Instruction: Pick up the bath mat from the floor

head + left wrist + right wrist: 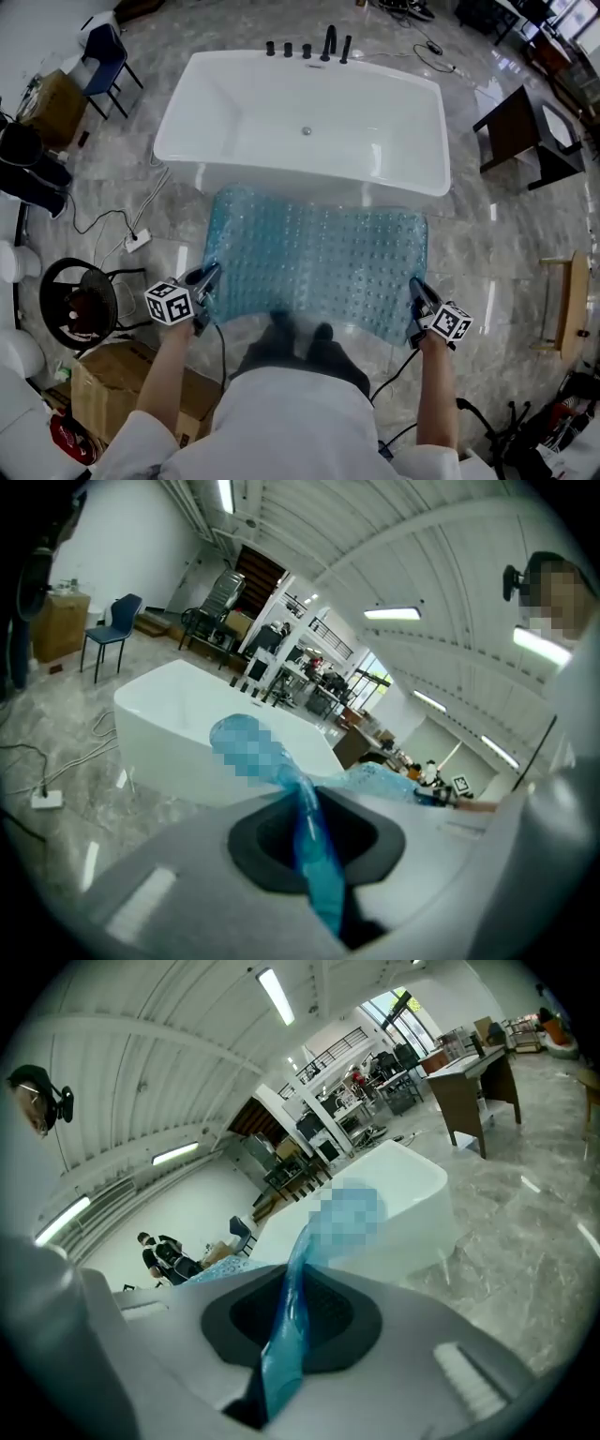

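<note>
Left gripper (206, 279) at 8 o'clock and right gripper (415, 292) at 4 pinch the mat (319, 262) by its near corners, tub (300, 122) at 12.

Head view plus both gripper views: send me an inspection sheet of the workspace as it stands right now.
Surface: grey marble floor, glossy.
Job's things: blue bath mat, near edge raised, spread toward the bathtub.
Clutter: cardboard box at the person's left.
Grippers: left gripper shut on the mat's near left corner; right gripper shut on its near right corner; mat edge pinched between both sets of jaws.
Cables: white cable with power strip on the floor left of the mat; black cable beyond the tub.
Surroundings: black taps, blue chair, dark table.
</note>
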### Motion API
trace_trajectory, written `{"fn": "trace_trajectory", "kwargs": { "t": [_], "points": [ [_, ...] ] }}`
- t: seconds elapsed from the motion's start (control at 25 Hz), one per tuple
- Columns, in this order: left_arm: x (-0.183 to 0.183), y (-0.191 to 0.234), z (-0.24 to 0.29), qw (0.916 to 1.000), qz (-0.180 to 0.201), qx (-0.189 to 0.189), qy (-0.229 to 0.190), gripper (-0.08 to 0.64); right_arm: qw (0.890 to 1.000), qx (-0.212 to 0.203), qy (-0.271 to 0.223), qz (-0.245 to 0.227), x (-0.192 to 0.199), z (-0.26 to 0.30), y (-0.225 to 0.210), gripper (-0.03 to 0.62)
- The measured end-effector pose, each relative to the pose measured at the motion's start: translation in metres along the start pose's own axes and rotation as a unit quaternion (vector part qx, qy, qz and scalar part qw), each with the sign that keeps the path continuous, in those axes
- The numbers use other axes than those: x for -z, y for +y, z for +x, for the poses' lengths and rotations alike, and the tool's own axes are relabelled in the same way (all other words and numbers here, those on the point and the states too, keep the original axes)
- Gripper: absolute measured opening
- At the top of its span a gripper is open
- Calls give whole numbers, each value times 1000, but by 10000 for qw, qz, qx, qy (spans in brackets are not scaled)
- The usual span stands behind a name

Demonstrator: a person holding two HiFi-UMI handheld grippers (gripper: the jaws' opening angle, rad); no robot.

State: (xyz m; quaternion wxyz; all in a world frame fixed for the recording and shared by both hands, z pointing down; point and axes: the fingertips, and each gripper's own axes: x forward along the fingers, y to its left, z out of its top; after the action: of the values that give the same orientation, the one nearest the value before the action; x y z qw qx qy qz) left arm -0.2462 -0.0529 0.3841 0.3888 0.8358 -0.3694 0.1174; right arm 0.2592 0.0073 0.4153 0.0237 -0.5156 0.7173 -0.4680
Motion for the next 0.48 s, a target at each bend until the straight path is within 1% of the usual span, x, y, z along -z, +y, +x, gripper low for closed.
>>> {"fn": "trace_trajectory", "kwargs": {
  "t": [0.16, 0.32, 0.4, 0.48],
  "points": [
    [29, -50, -29, 9992, -267, -4, -283, 25, 9990, -424, -85, 150, 10, -40, 19, 32],
    [64, -92, -45, 9965, -579, -36, -601, 25, 9973, -721, 76, 115, 28, -74, 17, 32],
    [83, -115, -53, 9946, -709, -10, -752, 28, 9957, -907, 147, 118, 36, -94, 23, 32],
    [97, -135, -63, 9928, -775, 52, -910, 28, 9929, -1172, 111, 148, 40, -112, 35, 34]
  ]
}}
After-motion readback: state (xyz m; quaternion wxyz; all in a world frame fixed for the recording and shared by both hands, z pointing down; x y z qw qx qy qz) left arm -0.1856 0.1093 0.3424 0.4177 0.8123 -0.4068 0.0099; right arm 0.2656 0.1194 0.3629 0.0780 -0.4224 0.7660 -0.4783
